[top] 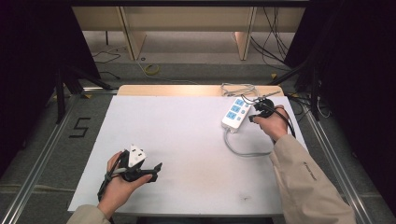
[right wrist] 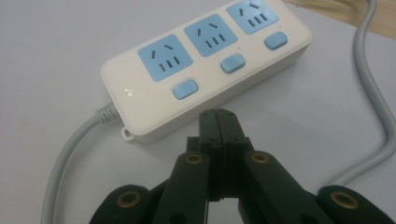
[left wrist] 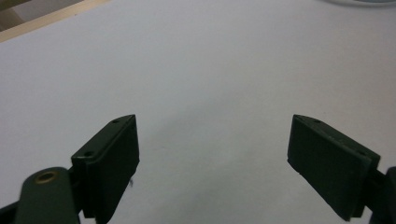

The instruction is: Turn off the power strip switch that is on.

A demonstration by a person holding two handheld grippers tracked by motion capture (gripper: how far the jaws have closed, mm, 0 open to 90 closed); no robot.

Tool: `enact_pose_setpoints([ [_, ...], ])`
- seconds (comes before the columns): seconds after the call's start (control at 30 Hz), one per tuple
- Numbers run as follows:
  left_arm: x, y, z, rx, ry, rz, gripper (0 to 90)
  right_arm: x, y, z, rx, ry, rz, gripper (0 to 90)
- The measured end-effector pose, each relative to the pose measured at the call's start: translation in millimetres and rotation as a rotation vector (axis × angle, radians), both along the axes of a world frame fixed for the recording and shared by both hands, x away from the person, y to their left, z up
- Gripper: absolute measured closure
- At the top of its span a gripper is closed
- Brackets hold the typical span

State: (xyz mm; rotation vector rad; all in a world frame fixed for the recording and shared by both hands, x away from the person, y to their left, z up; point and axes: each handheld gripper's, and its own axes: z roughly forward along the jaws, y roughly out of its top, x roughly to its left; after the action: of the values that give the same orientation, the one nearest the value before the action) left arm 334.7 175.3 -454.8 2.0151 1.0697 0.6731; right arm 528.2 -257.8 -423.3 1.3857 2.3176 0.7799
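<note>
Right tool, jaws clenched on nothing, hovers just beside the white power strip at the far right of the white surface, likely poised to press a blue switch, while the left tool rests released, well apart.

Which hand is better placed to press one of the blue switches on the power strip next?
Right. The right tool sits shut just beside the power strip, its tip close to the nearest blue switch. The left tool is open at the table's near left, well away from it.
</note>
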Motion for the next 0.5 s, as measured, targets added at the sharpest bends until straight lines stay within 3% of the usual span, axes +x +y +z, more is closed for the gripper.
enact_pose_setpoints([
  [0.5, 0.1, -0.1, -0.2, -0.003, 0.002, 0.0, 16.5, 9.3, 9.2, -0.6, -0.002, 0.012, 0.005, 90.0],
])
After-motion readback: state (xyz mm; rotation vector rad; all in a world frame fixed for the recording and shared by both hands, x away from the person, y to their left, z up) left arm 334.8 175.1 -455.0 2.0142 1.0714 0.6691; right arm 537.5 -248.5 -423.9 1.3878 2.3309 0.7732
